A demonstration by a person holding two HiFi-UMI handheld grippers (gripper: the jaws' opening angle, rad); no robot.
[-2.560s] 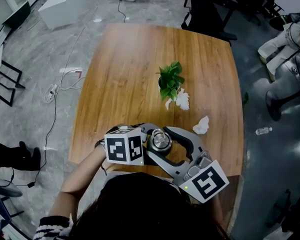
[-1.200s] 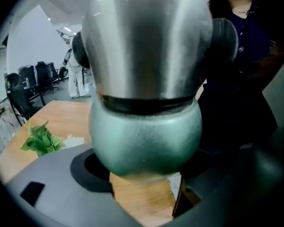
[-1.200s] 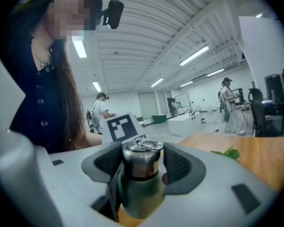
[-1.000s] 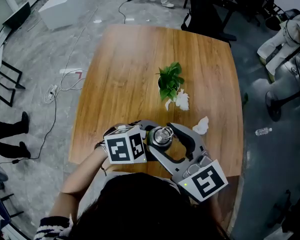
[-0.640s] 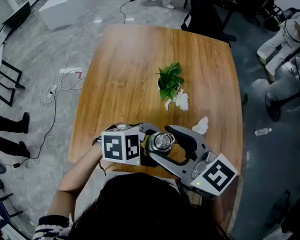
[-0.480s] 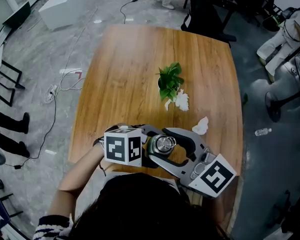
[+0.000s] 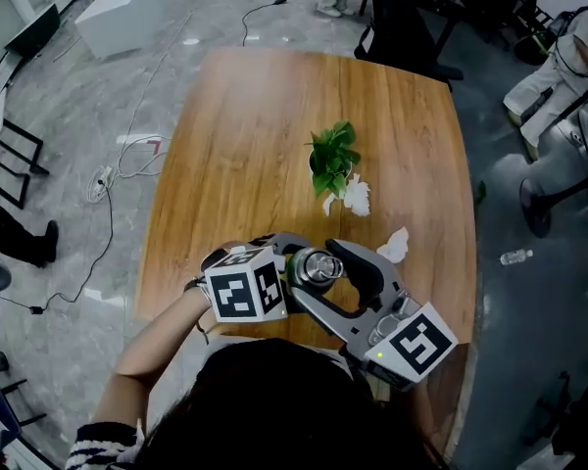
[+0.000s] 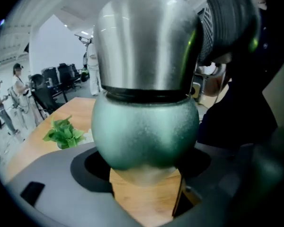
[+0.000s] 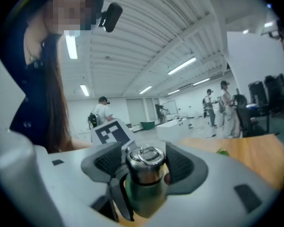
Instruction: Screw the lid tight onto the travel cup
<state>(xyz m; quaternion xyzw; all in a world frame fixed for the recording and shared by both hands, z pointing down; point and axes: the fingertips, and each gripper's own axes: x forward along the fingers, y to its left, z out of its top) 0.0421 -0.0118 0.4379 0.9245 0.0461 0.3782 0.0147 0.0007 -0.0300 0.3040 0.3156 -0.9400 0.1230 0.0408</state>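
left gripper (image 8: 143, 176) clamps the 1 travel cup (image 8: 144, 126) by its green body; right gripper (image 9: 144, 163) pinches its 1 lid (image 9: 145, 156); 1 plant (image 7: 333, 160), 2 tissue wads (image 7: 358, 196) nearby.

green travel cup (image 8: 144, 131), silver lid (image 8: 144, 41), brown wood table (image 7: 245, 145).

cup (image 8: 144, 136): green, round-bellied, upright, at the near edge of the table (image 7: 274, 116)
lid (image 9: 146, 161): 1 steel cap, ring on top, seated level on my cup
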